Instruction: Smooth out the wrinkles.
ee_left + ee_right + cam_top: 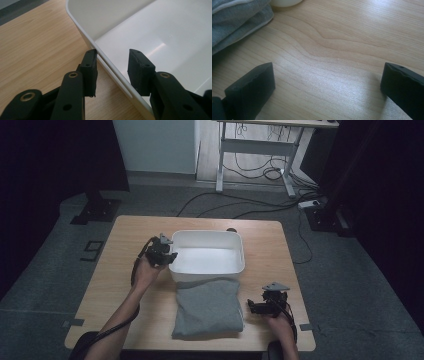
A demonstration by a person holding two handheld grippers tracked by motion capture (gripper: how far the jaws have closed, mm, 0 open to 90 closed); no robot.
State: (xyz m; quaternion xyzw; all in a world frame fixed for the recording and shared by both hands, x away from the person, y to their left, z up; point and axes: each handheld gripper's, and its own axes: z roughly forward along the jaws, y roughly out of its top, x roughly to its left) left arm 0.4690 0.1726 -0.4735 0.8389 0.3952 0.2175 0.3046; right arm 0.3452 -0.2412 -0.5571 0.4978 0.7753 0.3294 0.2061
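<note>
Nearest the high camera, a folded grey fabric garment (pixel 208 308) lies flat on the light wooden bench (pixel 100 290), its far edge touching or just meeting the near wall of a white rectangular plastic tub (pixel 207 254) that stands at about the middle of the bench. That tub is the thing being handled: the left hand-held gripper (pixel 164 254) sits at its left wall, and in the left gripper view its two black jaws straddle the thin white rim (pixel 110 68), one jaw outside over the wood and the other inside over the pale tub floor. Its jaws are partly spread, with the outer jaw right against the rim and the inner one showing a gap to the wall, so the wall stands between them without a clear pinch. The person's left hand (pixel 146 272) holds this gripper from the near left, forearm running in from the bottom edge with a black cable along it. Across the garment, the right hand-held gripper (pixel 264 306) rests low near the right front corner of the bench, just beside the garment's right edge and apart from it. In the right gripper view its jaws stand wide apart over bare wood grain (pixel 332 57), with the grey folds (pixel 234 22) at the upper left and nothing between the jaws.
</note>
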